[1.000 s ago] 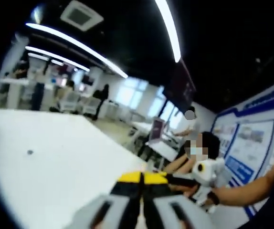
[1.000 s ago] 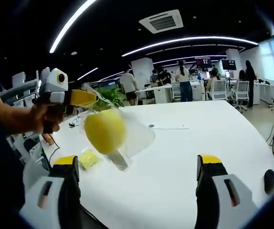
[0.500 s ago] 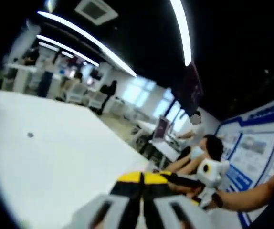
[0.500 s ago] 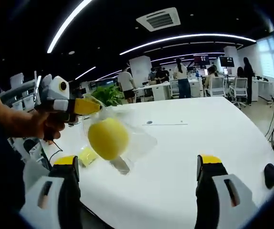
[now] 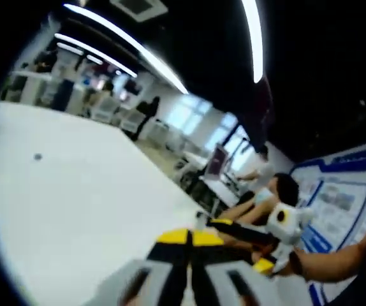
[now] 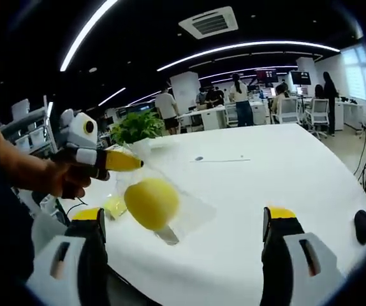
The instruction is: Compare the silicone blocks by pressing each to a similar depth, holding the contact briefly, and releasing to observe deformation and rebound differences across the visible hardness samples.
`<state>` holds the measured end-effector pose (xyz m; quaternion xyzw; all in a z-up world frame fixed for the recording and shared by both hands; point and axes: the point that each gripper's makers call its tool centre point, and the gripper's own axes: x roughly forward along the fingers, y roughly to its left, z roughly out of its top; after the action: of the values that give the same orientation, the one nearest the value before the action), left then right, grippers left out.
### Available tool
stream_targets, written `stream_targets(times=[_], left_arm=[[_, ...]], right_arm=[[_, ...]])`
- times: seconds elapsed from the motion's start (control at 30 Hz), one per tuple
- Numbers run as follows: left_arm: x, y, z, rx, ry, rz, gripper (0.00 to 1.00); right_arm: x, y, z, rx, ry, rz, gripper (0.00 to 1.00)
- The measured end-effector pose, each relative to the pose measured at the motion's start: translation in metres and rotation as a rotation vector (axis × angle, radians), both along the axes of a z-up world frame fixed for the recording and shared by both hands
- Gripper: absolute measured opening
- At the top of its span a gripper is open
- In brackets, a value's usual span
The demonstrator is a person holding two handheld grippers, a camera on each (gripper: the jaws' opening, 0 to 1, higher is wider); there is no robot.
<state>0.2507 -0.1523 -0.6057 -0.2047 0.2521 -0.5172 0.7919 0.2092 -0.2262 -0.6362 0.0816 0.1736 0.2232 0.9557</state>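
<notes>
A round yellow silicone sample (image 6: 151, 203) hangs inside a clear plastic bag (image 6: 189, 210) just above the white table (image 6: 266, 172). My left gripper (image 6: 124, 161), held by a hand, is shut on the bag's top edge. A smaller yellow sample (image 6: 114, 206) lies on the table beneath it. My right gripper (image 6: 183, 220) stands open, its yellow-tipped jaws wide apart on either side of the bag, not touching it. In the left gripper view, my left gripper (image 5: 189, 238) shows its jaws pressed together, and the right gripper (image 5: 278, 223) comes in from the right.
A potted plant (image 6: 135, 127) stands at the table's far left. A black rounded object (image 6: 363, 226) lies near the right edge. A small dark spot (image 6: 198, 158) marks the middle of the table. People stand at desks (image 6: 234, 105) behind.
The left gripper has come down and slightly right, carrying the bag with the yellow sample closer to the table. The right gripper has stayed open.
</notes>
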Motion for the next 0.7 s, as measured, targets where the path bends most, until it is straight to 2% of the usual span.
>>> stream_targets(times=[0.1,0.2,0.53,0.6,0.7], left_arm=[[0.0,0.002,-0.005,-0.008,0.014,0.011,0.0],[0.004,0.007,-0.013,-0.03,0.063,0.038,0.0],[0.011,0.015,-0.034,-0.028,0.09,0.068,0.0],[0.012,0.015,-0.04,-0.017,0.08,0.067,0.0],[0.013,0.018,-0.052,0.003,0.106,0.063,0.0]], right_arm=[[-0.002,0.001,-0.003,0.0,0.005,0.0,0.96],[-0.005,0.001,-0.008,0.003,0.017,-0.001,0.96],[-0.011,0.002,-0.014,0.002,0.04,-0.004,0.96],[-0.011,0.002,-0.015,0.001,0.044,-0.004,0.96],[-0.012,0.002,-0.016,0.001,0.048,-0.004,0.96]])
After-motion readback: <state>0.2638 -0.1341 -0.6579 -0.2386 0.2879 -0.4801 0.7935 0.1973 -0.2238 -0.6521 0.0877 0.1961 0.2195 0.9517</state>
